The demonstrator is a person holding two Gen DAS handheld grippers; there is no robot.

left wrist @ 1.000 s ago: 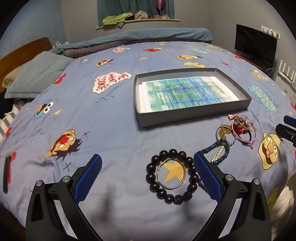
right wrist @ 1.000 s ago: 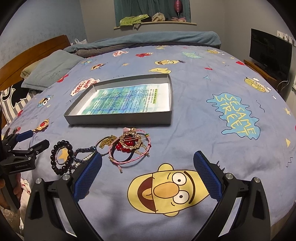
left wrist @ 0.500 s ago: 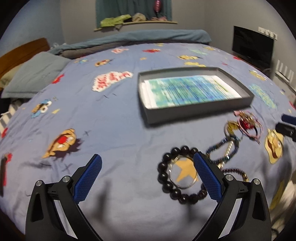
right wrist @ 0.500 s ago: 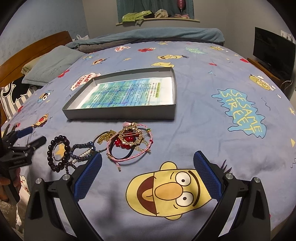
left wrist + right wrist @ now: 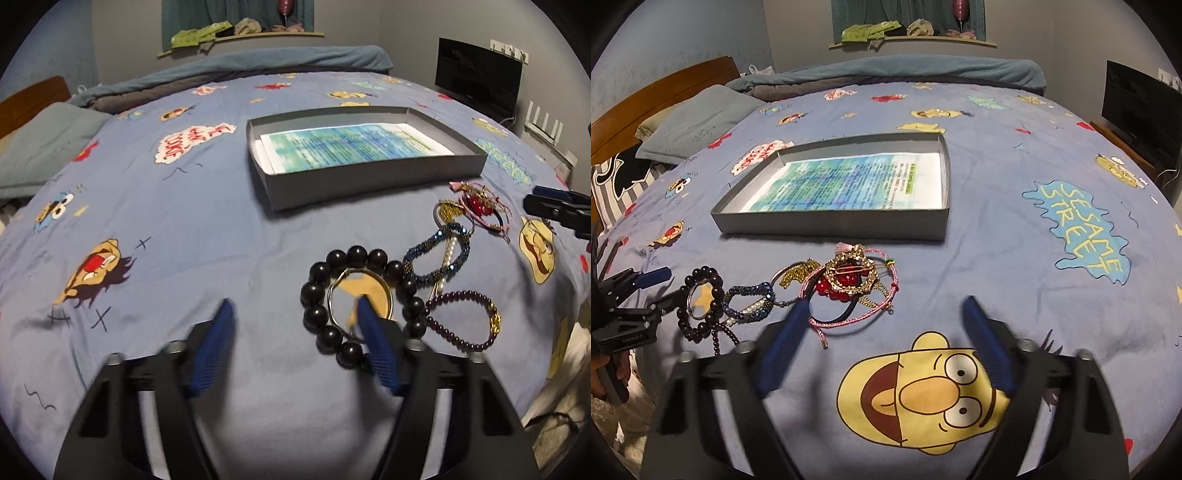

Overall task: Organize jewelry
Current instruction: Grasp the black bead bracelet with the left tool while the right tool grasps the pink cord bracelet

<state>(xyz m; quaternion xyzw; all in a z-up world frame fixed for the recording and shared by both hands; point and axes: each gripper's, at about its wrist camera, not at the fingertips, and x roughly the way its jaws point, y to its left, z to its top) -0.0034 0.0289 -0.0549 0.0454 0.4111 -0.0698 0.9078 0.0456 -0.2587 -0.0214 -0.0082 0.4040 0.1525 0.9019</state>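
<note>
Several bracelets lie on the blue bedsheet in front of a shallow grey box [image 5: 369, 181] lined with printed paper. A black bead bracelet [image 5: 354, 295] with a thin metal bangle [image 5: 384, 291] inside it lies at my left gripper [image 5: 295, 317], which is open, its right finger over the ring. To the right lie a blue beaded bracelet [image 5: 437, 254], a dark purple bead bracelet [image 5: 465, 321] and a pink, red and gold cluster [image 5: 480, 206]. My right gripper [image 5: 882, 310] is open, its left finger beside the pink cord bracelet [image 5: 849, 317] of that cluster [image 5: 849, 277].
The grey box [image 5: 834, 221] sits mid-bed. A pillow [image 5: 40, 147] and wooden headboard [image 5: 646, 107] are at the left, a dark screen [image 5: 476, 77] at the right. The bed edge drops off near the purple bracelet. The left gripper shows in the right wrist view [image 5: 653, 284].
Both grippers' jaws have narrowed from wide open. My left gripper has moved forward and right onto the black bead bracelet. My right gripper has moved closer to the pink cluster.
</note>
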